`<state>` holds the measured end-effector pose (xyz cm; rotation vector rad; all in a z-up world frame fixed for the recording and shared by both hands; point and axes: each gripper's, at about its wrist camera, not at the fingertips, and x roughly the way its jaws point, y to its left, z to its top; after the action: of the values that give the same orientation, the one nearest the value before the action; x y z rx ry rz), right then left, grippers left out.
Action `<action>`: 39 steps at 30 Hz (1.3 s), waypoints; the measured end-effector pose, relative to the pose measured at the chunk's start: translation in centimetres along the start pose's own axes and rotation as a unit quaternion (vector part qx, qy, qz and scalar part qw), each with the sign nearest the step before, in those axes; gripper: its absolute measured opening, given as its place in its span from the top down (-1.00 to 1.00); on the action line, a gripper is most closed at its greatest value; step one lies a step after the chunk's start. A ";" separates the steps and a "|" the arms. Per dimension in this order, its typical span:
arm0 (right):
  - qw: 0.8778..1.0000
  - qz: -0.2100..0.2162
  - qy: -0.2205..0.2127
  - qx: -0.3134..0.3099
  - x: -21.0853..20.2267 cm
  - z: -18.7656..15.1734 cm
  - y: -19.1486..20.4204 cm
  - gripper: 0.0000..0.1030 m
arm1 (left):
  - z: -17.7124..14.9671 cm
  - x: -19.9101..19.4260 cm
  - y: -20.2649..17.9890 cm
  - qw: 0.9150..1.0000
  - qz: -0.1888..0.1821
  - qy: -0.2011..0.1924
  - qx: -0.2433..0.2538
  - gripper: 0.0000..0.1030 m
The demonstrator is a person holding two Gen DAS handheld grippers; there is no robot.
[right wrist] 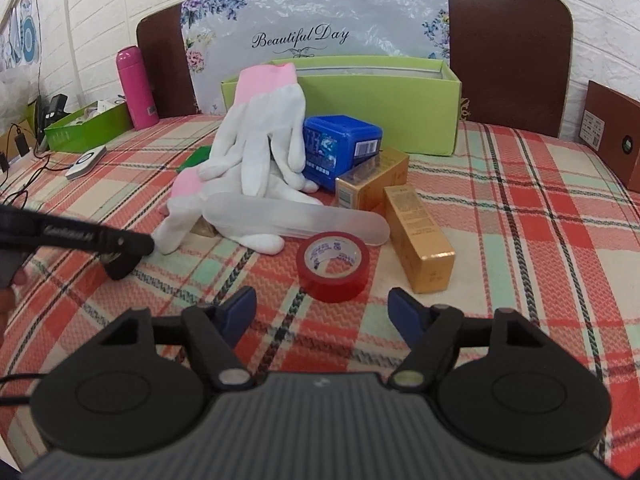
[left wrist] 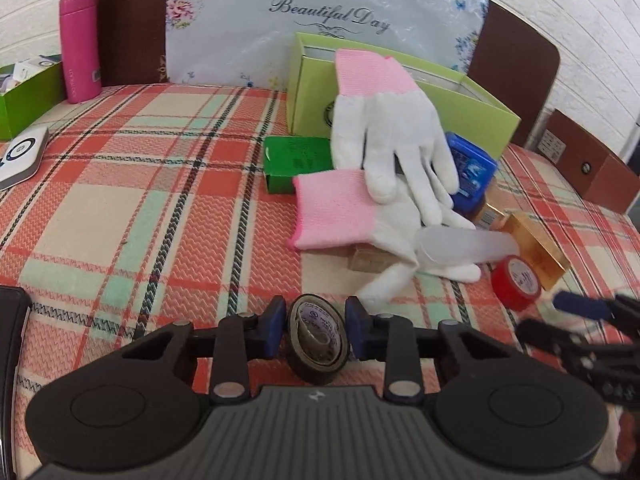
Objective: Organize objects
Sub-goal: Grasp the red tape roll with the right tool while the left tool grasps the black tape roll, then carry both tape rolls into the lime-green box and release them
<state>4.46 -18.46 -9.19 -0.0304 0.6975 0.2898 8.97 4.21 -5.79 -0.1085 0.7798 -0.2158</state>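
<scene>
A black tape roll (left wrist: 318, 342) stands on edge on the plaid tablecloth, and my left gripper (left wrist: 316, 322) is shut on it, one blue pad against each side. Just ahead of my right gripper (right wrist: 322, 312) lies a red tape roll (right wrist: 332, 266). That gripper is open, and the red roll is beyond its fingertips, not between them. Behind both is a pile: white gloves with pink cuffs (right wrist: 264, 140), a blue packet (right wrist: 340, 144), gold boxes (right wrist: 420, 236), a frosted plastic strip (right wrist: 296, 220) and a small green box (left wrist: 298, 162). An open light-green box (right wrist: 380, 100) stands at the back.
A pink bottle (left wrist: 78, 44), a green tray (left wrist: 28, 92) and a white device (left wrist: 20, 156) sit at the far left. Brown chair backs (right wrist: 508, 48) and a floral board (right wrist: 312, 16) line the wall. A brown carton (right wrist: 612, 136) stands at the right edge. Cables trail at the left.
</scene>
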 end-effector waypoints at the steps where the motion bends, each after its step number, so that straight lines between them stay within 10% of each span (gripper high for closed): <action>1: 1.000 -0.004 0.001 -0.002 0.4 0.2 0.1 -0.41 | -0.2 -0.3 0.0 1.000 -0.002 0.001 0.003 0.34; 5: 1.000 -0.020 0.002 -0.001 2.5 1.2 0.0 -0.41 | -0.9 -0.9 -0.4 1.000 0.007 0.000 0.023 0.31; 7: 1.000 -0.022 0.005 0.000 3.2 1.3 -0.1 0.12 | -1.0 -0.9 -0.4 1.000 0.011 0.001 0.029 0.31; 23: 1.000 0.016 0.015 -0.012 -1.2 -1.8 1.2 -0.19 | -1.9 -2.3 -0.9 0.997 -0.023 0.026 0.063 0.32; 39: 1.000 0.019 0.015 -0.013 -0.9 -1.6 1.4 0.01 | -1.6 -1.8 -1.2 0.997 -0.019 0.026 0.063 0.36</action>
<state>2.37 -17.58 -9.76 -0.0468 0.7243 0.3365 6.43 3.48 -5.44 0.0019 0.8152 -0.3040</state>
